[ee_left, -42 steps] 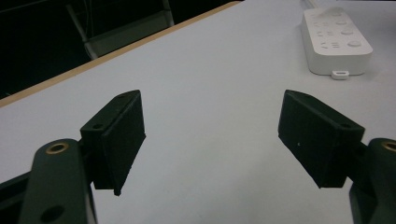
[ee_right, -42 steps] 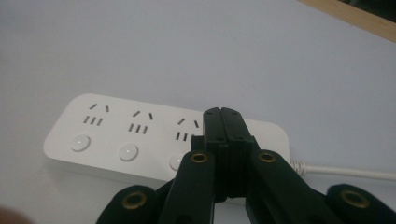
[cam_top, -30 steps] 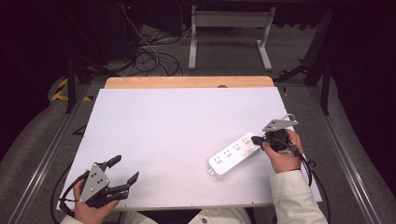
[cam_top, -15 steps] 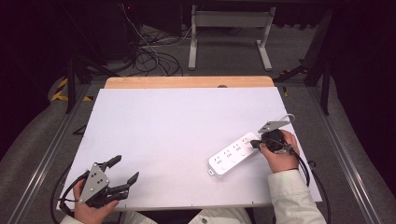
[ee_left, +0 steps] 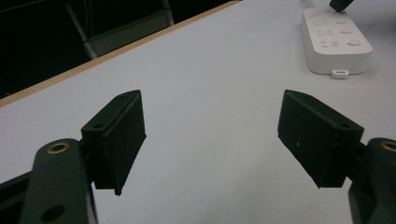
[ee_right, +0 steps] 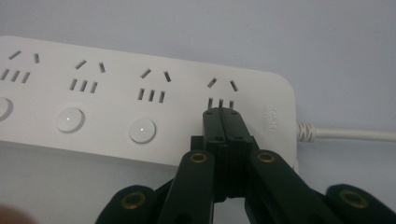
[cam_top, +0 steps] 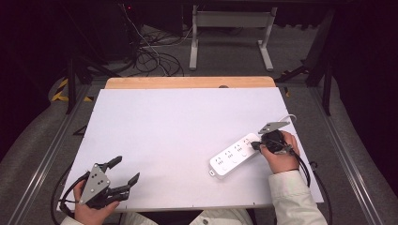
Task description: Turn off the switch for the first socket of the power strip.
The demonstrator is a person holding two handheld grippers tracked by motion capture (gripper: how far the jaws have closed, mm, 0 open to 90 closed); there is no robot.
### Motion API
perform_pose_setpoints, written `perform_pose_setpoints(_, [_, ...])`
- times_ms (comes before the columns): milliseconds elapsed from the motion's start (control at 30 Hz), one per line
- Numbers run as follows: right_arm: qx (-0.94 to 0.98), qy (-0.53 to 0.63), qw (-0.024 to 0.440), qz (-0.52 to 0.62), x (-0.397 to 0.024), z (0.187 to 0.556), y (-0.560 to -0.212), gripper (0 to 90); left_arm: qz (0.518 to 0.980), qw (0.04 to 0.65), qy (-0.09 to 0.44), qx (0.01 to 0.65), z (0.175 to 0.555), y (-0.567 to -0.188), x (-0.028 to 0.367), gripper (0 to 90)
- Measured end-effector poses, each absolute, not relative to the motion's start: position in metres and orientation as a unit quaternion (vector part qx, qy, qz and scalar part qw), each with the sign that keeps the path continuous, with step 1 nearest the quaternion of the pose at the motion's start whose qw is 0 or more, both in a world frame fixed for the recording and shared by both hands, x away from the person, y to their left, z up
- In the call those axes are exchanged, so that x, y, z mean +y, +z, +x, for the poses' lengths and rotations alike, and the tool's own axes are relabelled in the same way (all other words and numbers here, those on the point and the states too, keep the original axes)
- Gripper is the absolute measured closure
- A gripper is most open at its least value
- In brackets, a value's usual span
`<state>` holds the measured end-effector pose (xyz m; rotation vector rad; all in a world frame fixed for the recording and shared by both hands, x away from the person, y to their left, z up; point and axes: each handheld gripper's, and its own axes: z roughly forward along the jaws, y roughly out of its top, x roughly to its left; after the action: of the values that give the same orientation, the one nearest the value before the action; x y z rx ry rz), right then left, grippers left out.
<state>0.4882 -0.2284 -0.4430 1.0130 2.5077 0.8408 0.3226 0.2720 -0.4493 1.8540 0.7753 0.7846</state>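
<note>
Right tool [ee_right: 221, 112] has dropped since a second ago, closed tips now pressing the white power strip's [cam_top: 234, 154] cord-end button spot. Four-socket strip lies diagonally on the bench [cam_top: 178, 136]. Left tool [ee_left: 210, 135] gapes empty, well apart from the strip.

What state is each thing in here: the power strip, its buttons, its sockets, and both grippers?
power strip: lying flat on the white table, sockets facing up, its cord leading off one end.
sockets: nothing plugged into any of them.
buttons: two show a small light dot; the one at the cord end is covered by the jaws.
right gripper: jaws shut together, tips down on the strip's cord end.
left gripper: jaws open, nothing between them.
</note>
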Motion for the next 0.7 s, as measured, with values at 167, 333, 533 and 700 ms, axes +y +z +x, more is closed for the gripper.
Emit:
perform_pose_setpoints(167, [0.874,0.294,0.156,0.355,-0.2285,0.4882,-0.444,90.0,0.757,0.473,0.32,0.317,0.3224,-0.4493,0.272,23.7])
perform_pose_setpoints(333, [0.873,0.297,0.152,0.356,-0.2293,0.4891,-0.447,90.0,0.757,0.473,0.32,0.317,0.3222,-0.4493,0.2718,23.7])
perform_pose_setpoints(533, [0.874,0.295,0.154,0.355,-0.2285,0.4884,-0.4471,90.0,0.758,0.472,0.321,0.316,0.3225,-0.4493,0.2718,23.7])
perform_pose_setpoints(700, [0.876,0.288,0.163,0.35,-0.226,0.4872,-0.447,90.0,0.758,0.472,0.321,0.316,0.3226,-0.4494,0.2716,23.7])
